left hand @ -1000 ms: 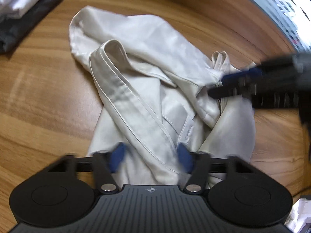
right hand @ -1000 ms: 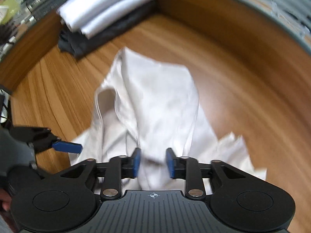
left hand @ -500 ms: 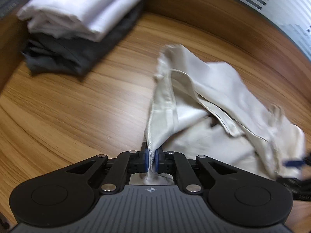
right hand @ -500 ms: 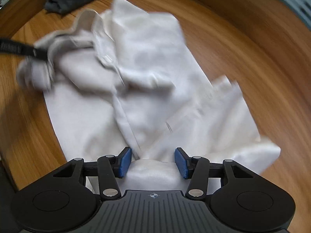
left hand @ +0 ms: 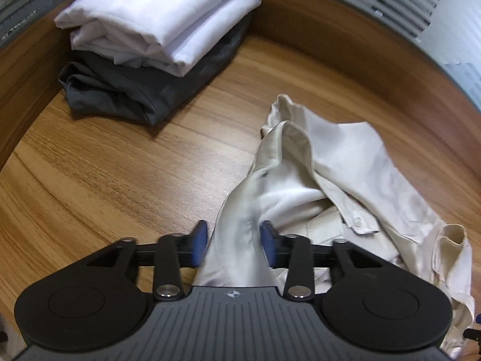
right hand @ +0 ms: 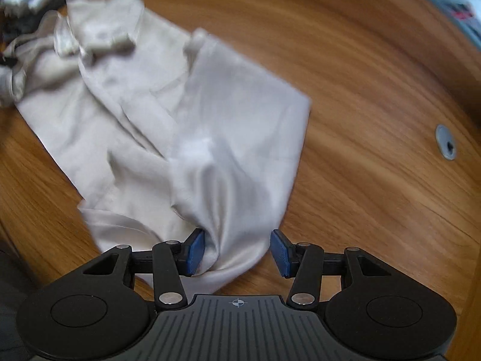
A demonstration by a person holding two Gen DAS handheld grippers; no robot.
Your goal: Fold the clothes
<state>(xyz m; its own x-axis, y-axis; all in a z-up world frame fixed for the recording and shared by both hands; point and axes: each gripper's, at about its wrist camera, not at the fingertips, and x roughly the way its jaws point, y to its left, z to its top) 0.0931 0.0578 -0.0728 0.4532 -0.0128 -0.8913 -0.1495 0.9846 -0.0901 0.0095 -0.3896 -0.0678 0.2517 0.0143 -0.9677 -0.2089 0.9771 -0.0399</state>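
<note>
Left tongs (left hand: 234, 242), blue pads parted, straddle a blurred fold of a crumpled cream button shirt (left hand: 354, 186) on the wooden table (left hand: 105, 180); beyond the shirt, folded white linens (left hand: 159, 15) top a dark grey garment (left hand: 144, 90).

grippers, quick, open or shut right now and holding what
Left gripper: open, shirt fabric lies between the blue pads, not pinched.
Right gripper: open, a fold of the shirt sits between the pads, not clamped.

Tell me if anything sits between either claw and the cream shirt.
Nothing visible does. The cream shirt already runs between the open fingers of the left claw and the right claw; the folded stack lies apart.
</note>
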